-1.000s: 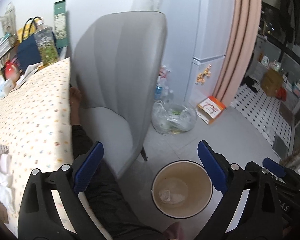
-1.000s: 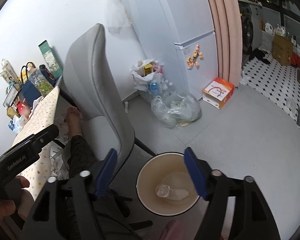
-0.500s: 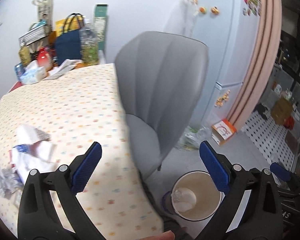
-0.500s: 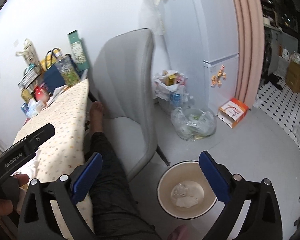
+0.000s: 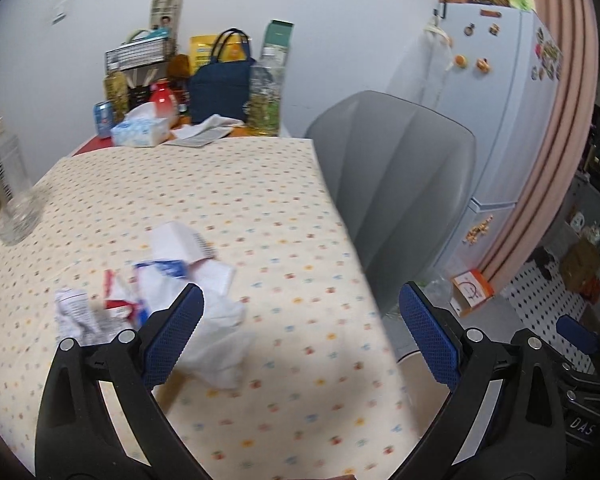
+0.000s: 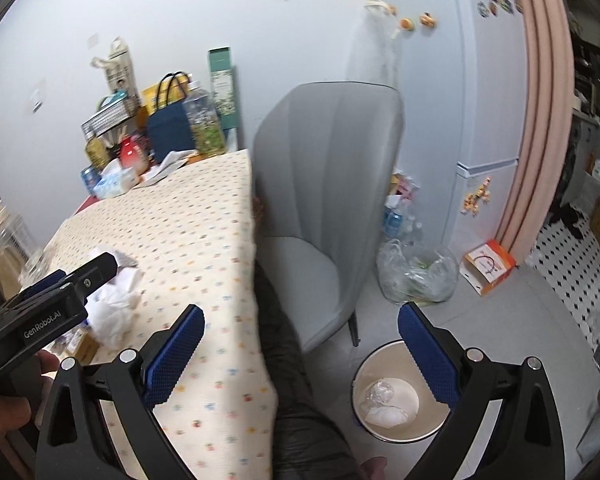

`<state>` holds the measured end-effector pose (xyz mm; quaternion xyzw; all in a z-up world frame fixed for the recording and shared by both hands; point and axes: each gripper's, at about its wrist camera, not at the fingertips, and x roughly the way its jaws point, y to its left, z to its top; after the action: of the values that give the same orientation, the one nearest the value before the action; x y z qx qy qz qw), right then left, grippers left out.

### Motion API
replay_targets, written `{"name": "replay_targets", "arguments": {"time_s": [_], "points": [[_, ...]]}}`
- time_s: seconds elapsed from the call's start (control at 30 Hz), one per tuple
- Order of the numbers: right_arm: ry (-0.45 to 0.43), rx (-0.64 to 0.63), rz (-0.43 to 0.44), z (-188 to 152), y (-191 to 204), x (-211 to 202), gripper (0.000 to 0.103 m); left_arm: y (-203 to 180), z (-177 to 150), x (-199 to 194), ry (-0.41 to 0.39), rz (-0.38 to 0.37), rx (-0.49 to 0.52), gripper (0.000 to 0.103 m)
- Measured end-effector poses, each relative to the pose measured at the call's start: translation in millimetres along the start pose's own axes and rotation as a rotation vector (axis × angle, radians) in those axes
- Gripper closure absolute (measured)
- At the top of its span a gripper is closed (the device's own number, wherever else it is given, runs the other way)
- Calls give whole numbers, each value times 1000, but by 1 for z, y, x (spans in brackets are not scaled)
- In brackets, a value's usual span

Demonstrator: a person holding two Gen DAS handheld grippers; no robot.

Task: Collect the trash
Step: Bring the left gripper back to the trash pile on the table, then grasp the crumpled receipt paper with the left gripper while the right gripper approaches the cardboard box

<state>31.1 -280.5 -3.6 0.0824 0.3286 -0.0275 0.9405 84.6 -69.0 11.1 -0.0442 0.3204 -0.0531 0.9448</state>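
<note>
A pile of crumpled white tissue and torn paper wrappers (image 5: 160,280) lies on the dotted tablecloth (image 5: 260,208); it also shows in the right wrist view (image 6: 114,304). My left gripper (image 5: 300,336) is open and empty, just above the table, with its left finger over the tissue's edge. A round cream bin (image 6: 396,396) stands on the floor right of the table and holds crumpled white trash (image 6: 382,402). My right gripper (image 6: 300,348) is open and empty, high over the table edge and the bin. The bin's rim peeks out in the left wrist view (image 5: 408,364).
A grey chair (image 5: 396,200) stands at the table's right side, a person's dark-clad leg (image 6: 288,344) beneath. A glass jar (image 5: 8,192) stands at the table's left edge. Bags, bottles and a tissue box (image 5: 140,130) crowd the far end. A clear trash bag (image 6: 418,274) lies by the fridge (image 6: 484,92).
My left gripper has swung up and left from over the bin to over the table, bringing the trash pile into view. My right gripper has risen and turned towards the table.
</note>
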Motion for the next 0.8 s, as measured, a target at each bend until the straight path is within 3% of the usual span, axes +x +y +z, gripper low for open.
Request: {"name": "replay_targets", "arguments": {"time_s": [0.8], "points": [[46,-197,119,-25,122,-2,8,145,-40,-34,2,165,-197,6]]}}
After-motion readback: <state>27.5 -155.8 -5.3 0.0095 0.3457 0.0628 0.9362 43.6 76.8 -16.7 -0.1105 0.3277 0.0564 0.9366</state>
